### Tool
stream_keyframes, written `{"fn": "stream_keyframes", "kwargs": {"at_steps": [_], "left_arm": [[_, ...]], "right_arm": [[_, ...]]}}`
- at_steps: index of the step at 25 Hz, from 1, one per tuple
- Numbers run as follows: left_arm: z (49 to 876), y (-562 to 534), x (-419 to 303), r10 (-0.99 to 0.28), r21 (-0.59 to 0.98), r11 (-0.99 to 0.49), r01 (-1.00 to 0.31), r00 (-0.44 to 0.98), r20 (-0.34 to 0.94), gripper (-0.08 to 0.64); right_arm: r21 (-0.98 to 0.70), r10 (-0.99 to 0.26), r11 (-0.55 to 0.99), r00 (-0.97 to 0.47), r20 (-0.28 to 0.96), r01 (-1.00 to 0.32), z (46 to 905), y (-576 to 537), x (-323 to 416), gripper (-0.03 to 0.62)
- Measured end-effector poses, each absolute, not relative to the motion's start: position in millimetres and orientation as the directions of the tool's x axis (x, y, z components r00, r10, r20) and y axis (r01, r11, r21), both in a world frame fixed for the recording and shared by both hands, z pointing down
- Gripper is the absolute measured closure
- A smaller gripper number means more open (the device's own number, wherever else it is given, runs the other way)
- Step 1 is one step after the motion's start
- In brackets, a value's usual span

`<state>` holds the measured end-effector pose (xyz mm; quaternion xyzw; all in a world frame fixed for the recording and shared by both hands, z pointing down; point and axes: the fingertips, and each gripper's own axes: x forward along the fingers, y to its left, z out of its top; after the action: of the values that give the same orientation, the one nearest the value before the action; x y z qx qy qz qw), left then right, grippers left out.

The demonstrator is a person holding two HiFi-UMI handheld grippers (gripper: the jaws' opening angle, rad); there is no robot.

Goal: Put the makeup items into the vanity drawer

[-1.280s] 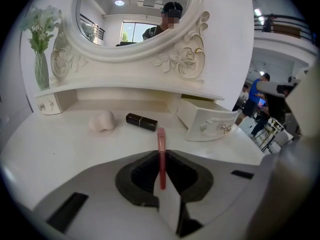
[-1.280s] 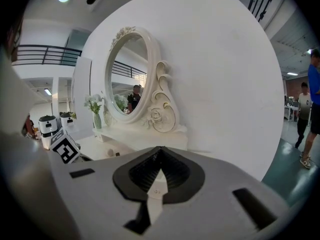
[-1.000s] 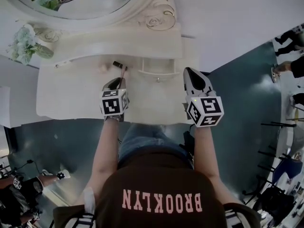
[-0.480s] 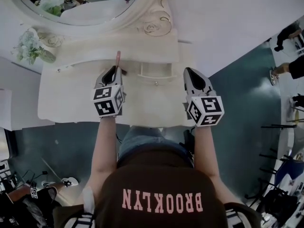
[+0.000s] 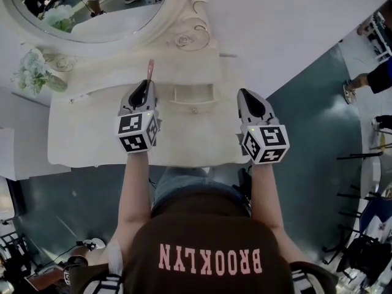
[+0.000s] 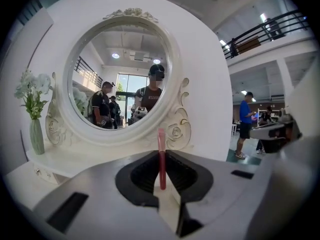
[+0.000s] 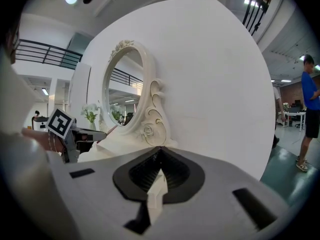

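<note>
My left gripper [image 5: 142, 90] is shut on a thin pink makeup stick [image 5: 149, 70] that juts out past its jaws, above the white vanity top [image 5: 86, 130]. In the left gripper view the pink stick [image 6: 161, 156] stands upright, pinched between the dark pads. Just to the right of that gripper a small vanity drawer [image 5: 193, 102] stands open; I cannot tell what is in it. My right gripper [image 5: 247, 97] hovers at the vanity's right end, and the right gripper view shows its jaws [image 7: 159, 153] shut with nothing between them.
An oval mirror [image 5: 92, 8] with carved scrolls rises behind the vanity. A vase of pale flowers [image 5: 33, 66] stands at the far left of the top. The vanity's front edge is near my knees. People stand on the teal floor [image 5: 318, 103] at the right.
The pink stick lay on the vanity top; my left gripper has lifted it, and it now points away from me. The right gripper has stayed put.
</note>
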<state>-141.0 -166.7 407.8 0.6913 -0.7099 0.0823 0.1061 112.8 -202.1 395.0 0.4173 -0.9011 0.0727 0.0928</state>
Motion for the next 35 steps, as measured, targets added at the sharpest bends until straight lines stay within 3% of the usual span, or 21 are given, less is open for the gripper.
{"fn": "stream_keyframes", "kwargs": {"at_steps": [23, 35], "left_arm": [[405, -218, -56, -0.906, -0.041, -0.330, -0.943, 0.304, 0.296, 0.522], [431, -211, -23, -0.766, -0.044, -0.555, -0.830, 0.491, 0.414, 0.520]], "right_arm": [[-0.090, -0.890, 0.379, -0.390, 0.236, -0.921, 396, -177, 183, 0.594], [-0.114, -0.928, 0.248, -0.270, 0.257, -0.962, 397, -151, 197, 0.594]]}}
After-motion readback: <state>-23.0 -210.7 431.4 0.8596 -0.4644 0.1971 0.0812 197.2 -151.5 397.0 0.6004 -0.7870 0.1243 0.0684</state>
